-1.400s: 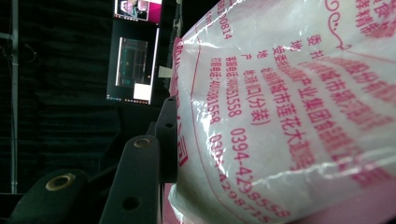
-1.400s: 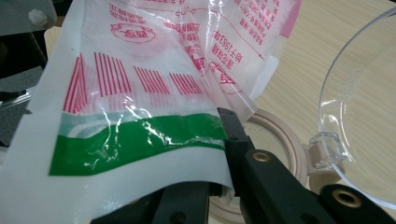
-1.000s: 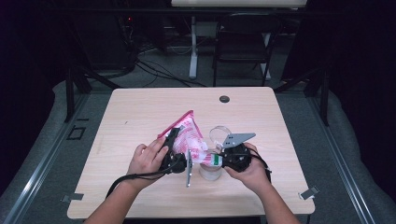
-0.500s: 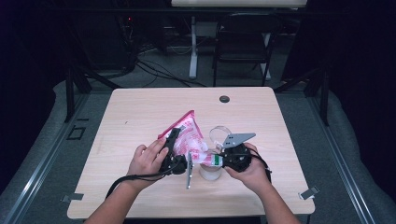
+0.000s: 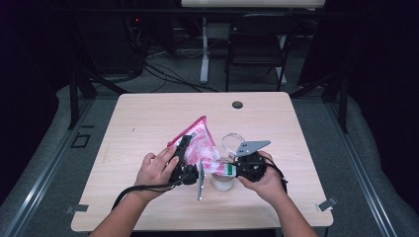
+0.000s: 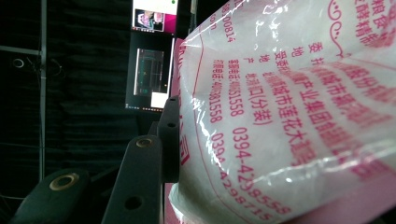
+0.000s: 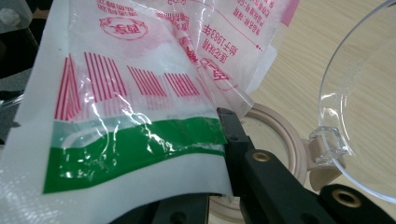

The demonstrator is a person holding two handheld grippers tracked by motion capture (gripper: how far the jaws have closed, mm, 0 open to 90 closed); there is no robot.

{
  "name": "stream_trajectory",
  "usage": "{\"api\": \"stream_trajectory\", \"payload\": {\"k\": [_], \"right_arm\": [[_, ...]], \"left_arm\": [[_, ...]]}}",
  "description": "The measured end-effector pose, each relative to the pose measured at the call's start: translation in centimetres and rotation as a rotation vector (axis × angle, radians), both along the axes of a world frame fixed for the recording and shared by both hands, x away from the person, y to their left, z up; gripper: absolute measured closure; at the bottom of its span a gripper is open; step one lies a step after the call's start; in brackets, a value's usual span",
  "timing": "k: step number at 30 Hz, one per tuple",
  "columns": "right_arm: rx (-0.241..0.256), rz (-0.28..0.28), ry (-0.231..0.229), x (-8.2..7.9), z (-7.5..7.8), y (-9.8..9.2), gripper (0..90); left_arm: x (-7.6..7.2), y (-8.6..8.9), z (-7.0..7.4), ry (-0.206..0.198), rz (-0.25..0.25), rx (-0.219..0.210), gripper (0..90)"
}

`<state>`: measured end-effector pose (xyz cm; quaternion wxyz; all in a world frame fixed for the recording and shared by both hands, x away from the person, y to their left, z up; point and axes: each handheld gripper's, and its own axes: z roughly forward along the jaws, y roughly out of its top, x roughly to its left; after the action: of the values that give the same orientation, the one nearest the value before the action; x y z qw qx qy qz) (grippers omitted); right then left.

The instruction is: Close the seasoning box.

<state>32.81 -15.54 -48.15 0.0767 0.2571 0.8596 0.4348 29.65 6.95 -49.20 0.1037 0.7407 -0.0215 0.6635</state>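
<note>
Both hand-held grippers, left (image 5: 190, 165) and right (image 5: 236, 168), clamp a pink-printed bag (image 5: 200, 143) tilted over an open jar (image 5: 222, 180) (lid hinged back); pouring is underway, next tip further

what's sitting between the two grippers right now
The pink and white bag spans the stretch in the high view, held by the left gripper and the right gripper. Just beneath its green end sits the open container.

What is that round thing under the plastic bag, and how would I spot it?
Look at the near edge of the wooden table, between the two hands. Beneath the pink-printed bag stands a small beige jar with a clear lid hinged open; nothing else there is round and open-topped.
</note>
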Motion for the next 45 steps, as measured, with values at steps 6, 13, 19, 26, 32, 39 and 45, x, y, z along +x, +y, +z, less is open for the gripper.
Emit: {"api": "stream_trajectory", "payload": {"k": [6, 13, 19, 26, 32, 39, 45], "right_arm": [[-0.015, 0.004, 0.003, 0.05, -0.06, -0.01, 90.0], [-0.019, -0.006, 0.001, 0.07, -0.08, -0.04, 90.0], [-0.018, -0.015, 0.005, 0.16, -0.11, -0.2, 90.0], [-0.018, -0.015, 0.005, 0.21, -0.07, -0.33, 90.0], [-0.017, -0.016, 0.007, 0.23, -0.08, -0.34, 90.0], [-0.015, -0.017, 0.01, 0.28, -0.14, -0.38, 90.0], [-0.014, -0.016, 0.011, 0.3, -0.16, -0.4, 90.0]], "left_arm": [[0.06, -0.08, 0.0, 0.0, 0.0, -0.004, 64.2], [-0.02, -0.16, 0.08, -0.002, 0.0, -0.003, 64.3], [-0.06, -0.31, 0.09, -0.011, -0.009, 0.006, 64.5], [-0.05, -0.39, 0.18, -0.011, -0.01, 0.004, 64.7], [-0.13, -0.4, 0.19, -0.01, -0.011, 0.0, 64.7], [-0.18, -0.47, 0.26, -0.013, -0.015, 0.007, 64.7], [-0.21, -0.52, 0.37, -0.023, -0.019, 0.013, 64.7]]}}
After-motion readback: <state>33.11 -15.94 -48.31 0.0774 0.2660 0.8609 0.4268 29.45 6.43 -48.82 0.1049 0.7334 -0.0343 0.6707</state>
